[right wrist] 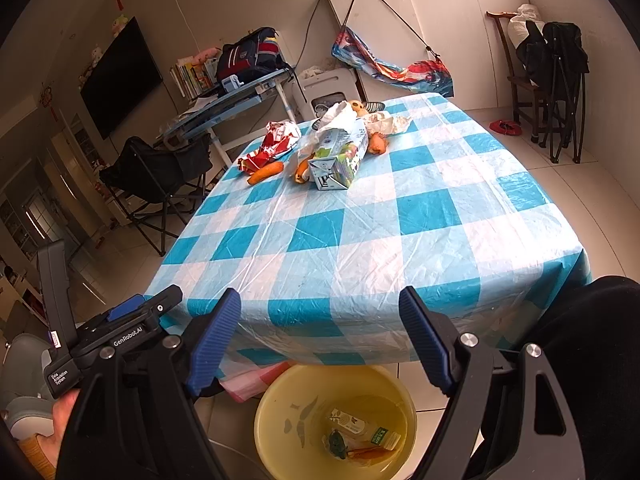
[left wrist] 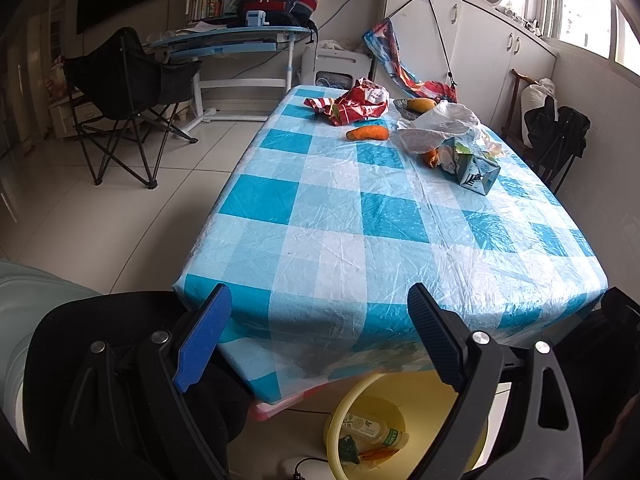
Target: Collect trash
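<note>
Trash lies at the far end of the blue-and-white checked table (left wrist: 352, 216) (right wrist: 360, 240): a crumpled red wrapper (left wrist: 352, 106) (right wrist: 272, 142), a carrot (left wrist: 367, 133) (right wrist: 265, 172), a white plastic bag (left wrist: 440, 126) (right wrist: 336, 120) and a drink carton (left wrist: 474, 168) (right wrist: 340, 160). On the floor below the table's near edge stands a yellow bin (left wrist: 344, 412) (right wrist: 280, 396) with a bottle (left wrist: 372, 430) (right wrist: 364, 426) in it. My left gripper (left wrist: 320, 320) and right gripper (right wrist: 320, 320) both hover open over the near edge, holding nothing. The left gripper's body (right wrist: 112, 336) shows in the right wrist view.
A black folding chair (left wrist: 128, 100) (right wrist: 160, 172) and a blue desk (left wrist: 232, 40) with a backpack (left wrist: 280, 0) stand left of the table. White cabinets (left wrist: 460, 32) line the back wall. A wooden chair with dark clothes (right wrist: 548, 64) stands at right.
</note>
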Motion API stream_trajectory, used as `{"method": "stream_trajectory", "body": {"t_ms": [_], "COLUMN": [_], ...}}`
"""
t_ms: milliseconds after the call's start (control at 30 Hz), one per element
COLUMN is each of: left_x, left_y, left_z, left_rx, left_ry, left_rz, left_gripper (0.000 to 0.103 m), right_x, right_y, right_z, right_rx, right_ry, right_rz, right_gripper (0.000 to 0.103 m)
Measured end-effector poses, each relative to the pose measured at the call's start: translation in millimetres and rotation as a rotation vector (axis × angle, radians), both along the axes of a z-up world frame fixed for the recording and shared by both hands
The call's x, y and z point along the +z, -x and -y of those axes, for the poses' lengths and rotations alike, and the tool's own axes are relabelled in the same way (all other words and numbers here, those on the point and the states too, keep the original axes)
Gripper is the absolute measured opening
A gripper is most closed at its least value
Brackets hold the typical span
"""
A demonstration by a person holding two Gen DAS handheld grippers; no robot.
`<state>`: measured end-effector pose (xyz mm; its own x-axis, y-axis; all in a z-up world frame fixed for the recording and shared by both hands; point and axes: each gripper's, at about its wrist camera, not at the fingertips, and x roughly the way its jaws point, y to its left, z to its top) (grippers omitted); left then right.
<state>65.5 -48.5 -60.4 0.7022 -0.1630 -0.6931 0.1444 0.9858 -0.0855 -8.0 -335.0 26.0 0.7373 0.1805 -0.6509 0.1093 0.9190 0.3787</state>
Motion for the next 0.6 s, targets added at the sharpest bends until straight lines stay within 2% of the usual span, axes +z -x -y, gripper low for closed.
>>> {"method": "stream_trajectory", "body": {"t_ms": [600], "left_x": [6.7], "left_y": [8.8], "left_z": [-4.6], "left_rx": [0.002], "left_ry": [0.010], "left_rz": [0.018], "left_gripper": [0.086], "right_x": [5.2], "right_y": [8.9], "right_z": [-2.5], "right_rx": [-0.001], "right_ry": [0.022], "right_rz": [0.017], "right_gripper": [0.078]}}
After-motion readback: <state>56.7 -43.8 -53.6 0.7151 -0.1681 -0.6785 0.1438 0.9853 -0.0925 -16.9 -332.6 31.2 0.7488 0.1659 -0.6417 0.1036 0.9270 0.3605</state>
